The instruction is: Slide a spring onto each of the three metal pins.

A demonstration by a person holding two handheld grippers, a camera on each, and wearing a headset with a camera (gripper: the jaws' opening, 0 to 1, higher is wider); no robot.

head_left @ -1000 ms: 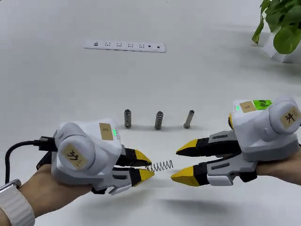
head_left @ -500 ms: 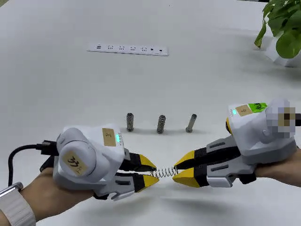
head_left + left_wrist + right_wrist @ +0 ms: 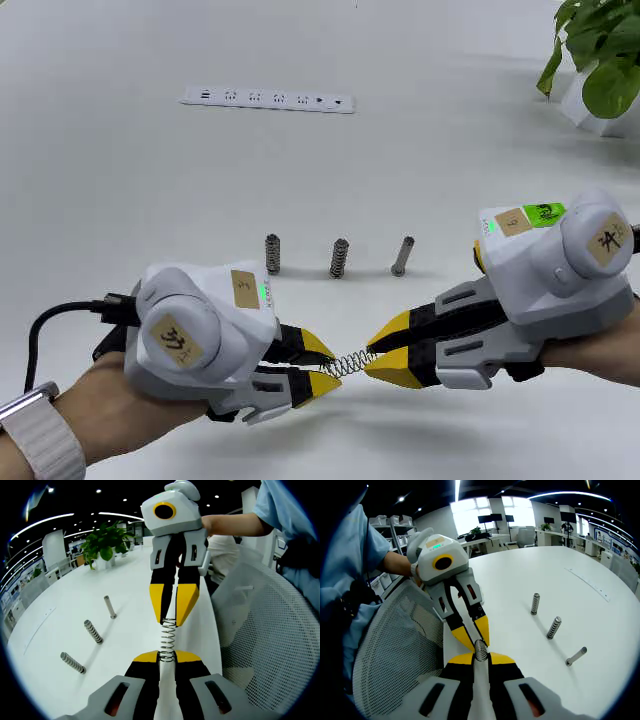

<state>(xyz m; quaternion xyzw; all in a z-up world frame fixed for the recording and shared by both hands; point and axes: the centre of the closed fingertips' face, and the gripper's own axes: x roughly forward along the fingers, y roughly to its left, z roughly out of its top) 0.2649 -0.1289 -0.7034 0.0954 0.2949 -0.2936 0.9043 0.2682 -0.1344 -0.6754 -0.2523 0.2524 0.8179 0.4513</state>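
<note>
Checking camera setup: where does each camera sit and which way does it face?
Head view: headset, facing forward-down at the table; shows left hand, right hand, left gripper, right gripper.
Left gripper view: rides the left gripper, facing the right gripper; own jaws at bottom.
Right gripper view: rides the right gripper, facing the left gripper; own jaws at bottom.
Shared: spring, three pins.
</note>
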